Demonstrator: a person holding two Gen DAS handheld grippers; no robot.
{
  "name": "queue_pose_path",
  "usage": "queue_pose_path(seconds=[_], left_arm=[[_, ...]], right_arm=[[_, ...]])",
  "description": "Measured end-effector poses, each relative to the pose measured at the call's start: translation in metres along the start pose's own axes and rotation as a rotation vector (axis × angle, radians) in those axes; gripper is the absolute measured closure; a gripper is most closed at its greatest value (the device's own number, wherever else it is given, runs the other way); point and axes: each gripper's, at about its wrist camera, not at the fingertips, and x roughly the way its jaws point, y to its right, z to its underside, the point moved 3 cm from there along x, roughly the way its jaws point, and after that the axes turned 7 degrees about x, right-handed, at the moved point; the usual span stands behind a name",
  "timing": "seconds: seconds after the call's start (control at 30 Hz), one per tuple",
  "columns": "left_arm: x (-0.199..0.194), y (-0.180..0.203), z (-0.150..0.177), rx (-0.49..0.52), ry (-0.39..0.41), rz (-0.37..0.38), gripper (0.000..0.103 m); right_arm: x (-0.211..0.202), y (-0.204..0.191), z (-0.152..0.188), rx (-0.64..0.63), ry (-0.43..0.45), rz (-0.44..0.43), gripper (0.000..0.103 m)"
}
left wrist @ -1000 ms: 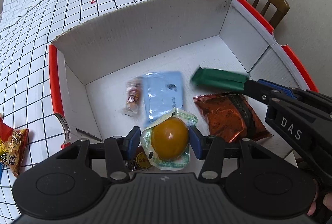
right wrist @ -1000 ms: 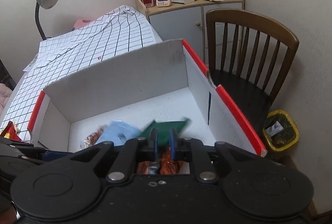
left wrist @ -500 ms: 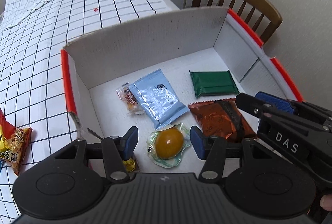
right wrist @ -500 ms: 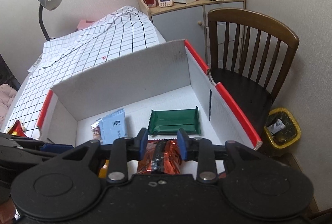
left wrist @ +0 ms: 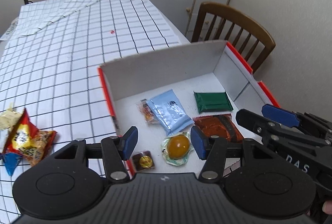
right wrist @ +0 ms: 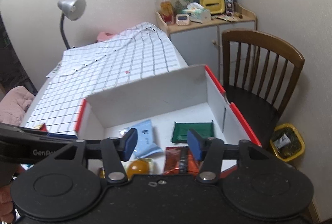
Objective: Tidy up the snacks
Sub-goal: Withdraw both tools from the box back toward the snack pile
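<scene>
The white box with red rims (left wrist: pixel 161 70) holds a green packet (left wrist: pixel 212 101), a light blue packet (left wrist: pixel 168 115), an orange-brown foil packet (left wrist: pixel 217 126), an orange jelly cup (left wrist: pixel 178 146) and a small brown pack with a gold disc (left wrist: pixel 144 160). My left gripper (left wrist: pixel 164 141) hangs open above the jelly cup, holding nothing. My right gripper (right wrist: pixel 162 144) is raised over the box's near end; its jaws are opening with nothing between them. Beyond them lie the green packet (right wrist: pixel 193 131) and the blue packet (right wrist: pixel 145 139). Red and yellow snack bags (left wrist: pixel 27 141) lie on the tablecloth left of the box.
A checked tablecloth (left wrist: pixel 83 37) covers the table behind the box. A wooden chair (right wrist: pixel 263 70) stands right of the box, with a yellow bin (right wrist: pixel 287 145) on the floor by it. A cluttered cabinet (right wrist: pixel 207 24) and a lamp (right wrist: pixel 71 9) are at the back.
Both grippers rose and drew back from the box floor. The left let go of the jelly cup. The right opened and the green packet now lies flat in the box.
</scene>
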Motion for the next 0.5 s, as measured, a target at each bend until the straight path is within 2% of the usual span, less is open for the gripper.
queue_pose_path(seconds=[0.2, 0.3, 0.37, 0.5], left_arm=[[-0.029, -0.014, 0.005, -0.01, 0.059, -0.011, 0.047], [-0.04, -0.022, 0.01, -0.016, 0.08, -0.014, 0.042], [-0.048, -0.028, 0.014, -0.033, 0.088, -0.016, 0.042], [-0.064, -0.04, 0.022, -0.04, 0.123, -0.026, 0.042]], right_arm=[[-0.02, -0.018, -0.003, -0.026, 0.034, -0.042, 0.039], [-0.027, -0.029, -0.004, -0.035, 0.048, -0.065, 0.034], [-0.033, -0.038, -0.004, -0.052, 0.065, -0.069, 0.028], [-0.04, -0.058, -0.002, -0.1, 0.081, -0.097, 0.021]])
